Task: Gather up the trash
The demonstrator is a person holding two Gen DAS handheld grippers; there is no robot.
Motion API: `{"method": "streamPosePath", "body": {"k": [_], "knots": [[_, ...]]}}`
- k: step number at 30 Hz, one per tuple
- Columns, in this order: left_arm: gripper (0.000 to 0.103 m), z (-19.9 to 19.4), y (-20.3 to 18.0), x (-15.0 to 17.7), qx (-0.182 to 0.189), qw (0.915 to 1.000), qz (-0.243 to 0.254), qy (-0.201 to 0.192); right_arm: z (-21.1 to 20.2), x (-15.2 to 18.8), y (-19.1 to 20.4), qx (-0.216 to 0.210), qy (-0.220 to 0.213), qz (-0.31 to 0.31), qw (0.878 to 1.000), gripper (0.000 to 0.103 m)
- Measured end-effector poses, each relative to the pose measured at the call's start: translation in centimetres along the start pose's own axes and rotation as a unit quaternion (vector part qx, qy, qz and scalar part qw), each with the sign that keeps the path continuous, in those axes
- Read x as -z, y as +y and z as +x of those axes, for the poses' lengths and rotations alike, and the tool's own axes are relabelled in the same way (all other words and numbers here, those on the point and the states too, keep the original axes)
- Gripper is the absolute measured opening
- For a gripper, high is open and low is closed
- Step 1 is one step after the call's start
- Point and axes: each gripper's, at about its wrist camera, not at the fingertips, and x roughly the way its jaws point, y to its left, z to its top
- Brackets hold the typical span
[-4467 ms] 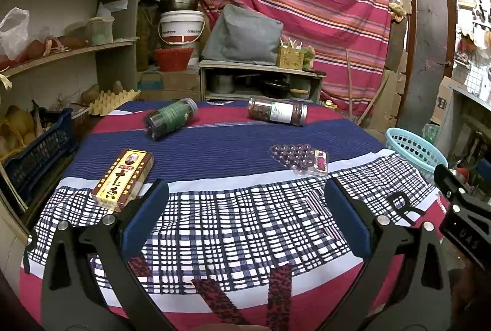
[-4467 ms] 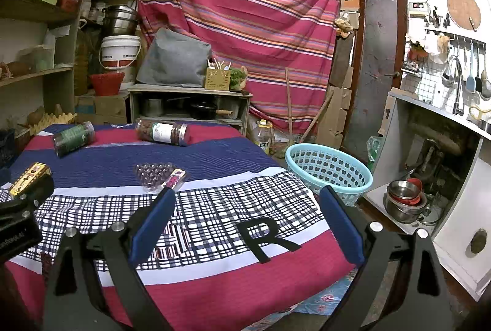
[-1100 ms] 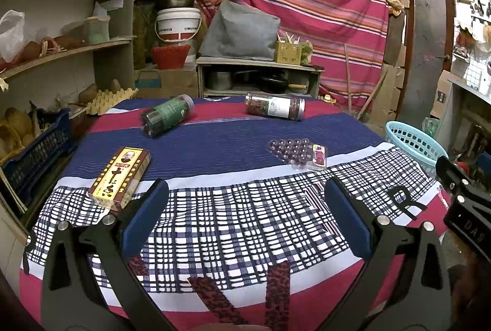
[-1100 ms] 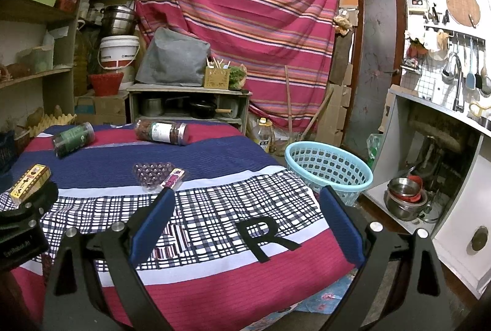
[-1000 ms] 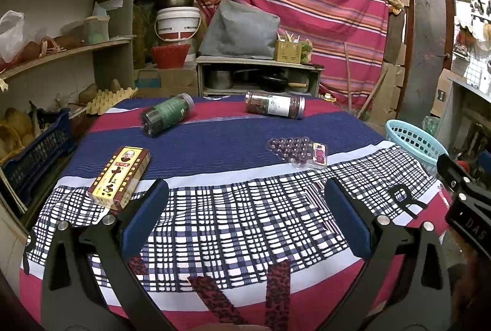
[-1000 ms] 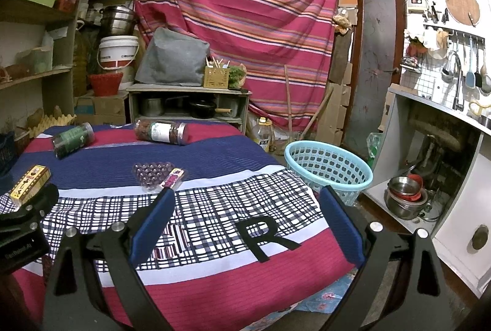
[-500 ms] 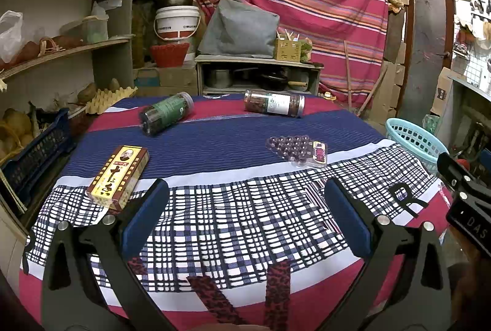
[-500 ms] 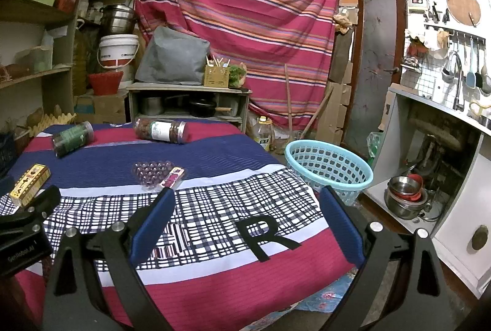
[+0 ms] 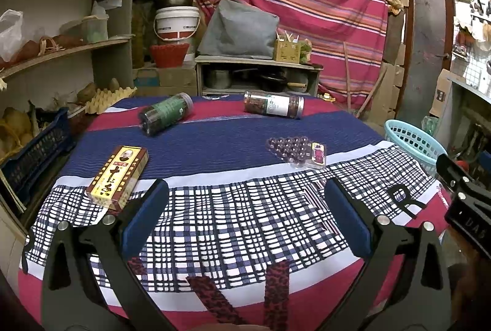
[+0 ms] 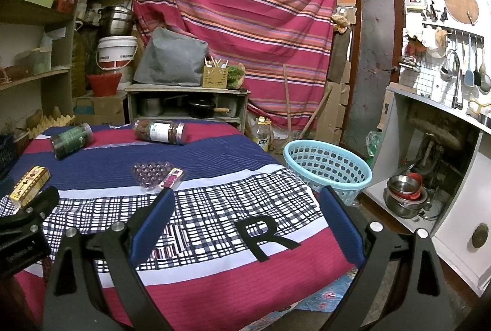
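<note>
The left hand-held gripper (image 9: 245,202) and the right hand-held gripper (image 10: 247,203) both hang wide open over the near edge of the desk (image 9: 214,146) with its red, blue and checked cloth, holding nothing. On the cloth lie a yellow and brown cardboard box (image 9: 118,173), a clear plastic blister pack (image 9: 296,151), a green-label jar (image 9: 165,114) and a white-label jar (image 9: 273,104), both on their sides. A light blue plastic basket (image 10: 326,166) stands on the floor just beside the desk.

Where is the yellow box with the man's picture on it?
The yellow box lies flat on the tablecloth at the left of the left wrist view, just beyond the left gripper's left finger, nearer than the green-labelled jar.
</note>
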Motion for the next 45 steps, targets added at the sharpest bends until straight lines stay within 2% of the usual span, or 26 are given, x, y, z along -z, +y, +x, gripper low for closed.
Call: {"method": "streamPosePath", "body": {"k": [45], "knots": [[0.098,-0.05,0.03,0.08,0.000,1.0000,0.000,-0.001,-0.15,-0.12,0.30,0.000,-0.001,-0.002,1.000,0.093]]}}
